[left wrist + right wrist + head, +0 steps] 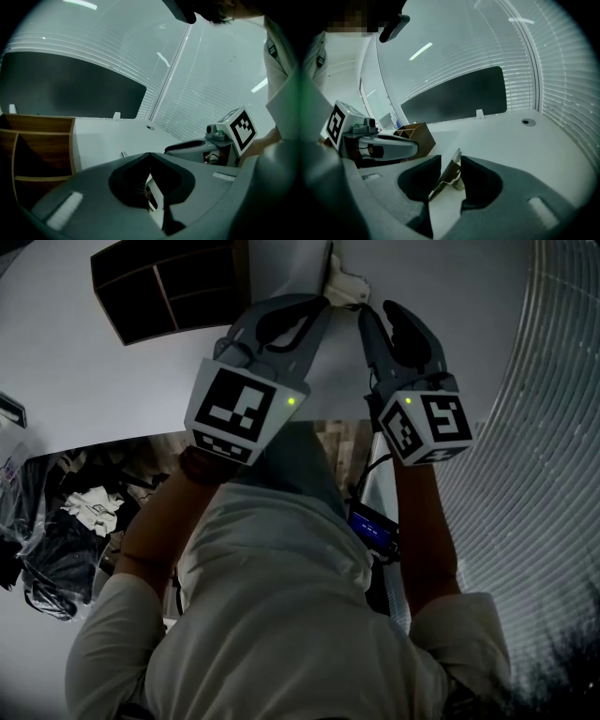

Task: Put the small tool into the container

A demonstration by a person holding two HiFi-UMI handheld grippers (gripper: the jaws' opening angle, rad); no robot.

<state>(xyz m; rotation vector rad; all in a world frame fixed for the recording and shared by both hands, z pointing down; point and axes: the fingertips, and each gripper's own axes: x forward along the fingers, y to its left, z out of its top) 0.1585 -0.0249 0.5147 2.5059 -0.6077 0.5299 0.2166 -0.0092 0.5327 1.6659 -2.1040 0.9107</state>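
Working over a white table [112,381], with a dark wooden container [169,287] of open compartments lying well off to the left of the left gripper [323,304], its openings showing in both gripper views. Facing slatted blinds [553,427] off to the right of the right gripper [378,310], with a small round hole [526,122] in the tabletop further ahead of that gripper. Hanging above a heap of bags and cables [56,531] on the floor, behind and to the left of both grippers, past the table's near edge. Meeting almost tip to tip at the small tool [345,282], well apart from the container: a thin, flat, pale piece with a shiny metal bit at its lower end, leaning tilted, whether resting on the table or just above it being impossible to tell. Pinching that tool with the left jaws, drawn together at their tips on its edge. Standing wide apart with the right jaws, the tool leaning in the gap between them and the pads not pressing on it.
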